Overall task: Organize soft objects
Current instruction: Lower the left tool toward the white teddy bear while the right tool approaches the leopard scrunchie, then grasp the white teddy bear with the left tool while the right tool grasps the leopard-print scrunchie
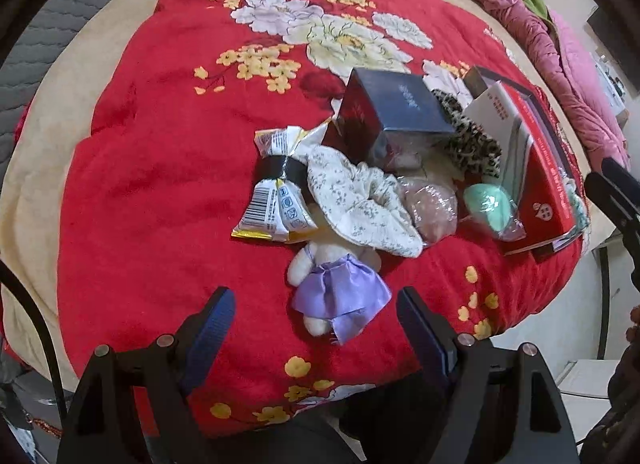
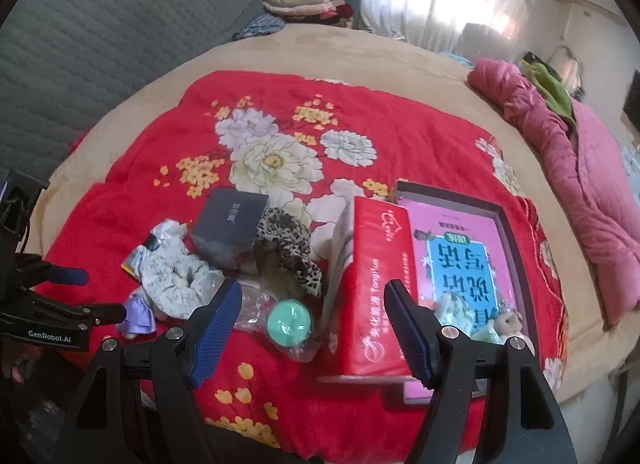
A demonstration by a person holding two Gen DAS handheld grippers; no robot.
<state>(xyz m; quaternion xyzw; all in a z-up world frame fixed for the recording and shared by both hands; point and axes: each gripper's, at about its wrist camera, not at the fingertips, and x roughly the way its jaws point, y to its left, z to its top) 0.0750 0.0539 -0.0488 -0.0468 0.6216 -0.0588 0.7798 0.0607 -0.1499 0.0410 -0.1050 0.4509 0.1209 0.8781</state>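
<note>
With both jaws spread and empty, the left gripper [image 1: 316, 328] should be lowered squarely over the plush doll [image 1: 336, 288] directly ahead; the right gripper [image 2: 312, 328] is kept clear.

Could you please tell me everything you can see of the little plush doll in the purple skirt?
The plush doll is a small cream-coloured soft toy in a shiny lilac satin skirt with a loose ribbon-like tail. It lies flat on the red floral blanket, limbs spread, its upper part tucked under the white floral scrunchie, with the crumpled snack packet lying close beside it. Its face is hidden. It lies between and just beyond the open fingers of the left gripper, which do not touch it.
</note>
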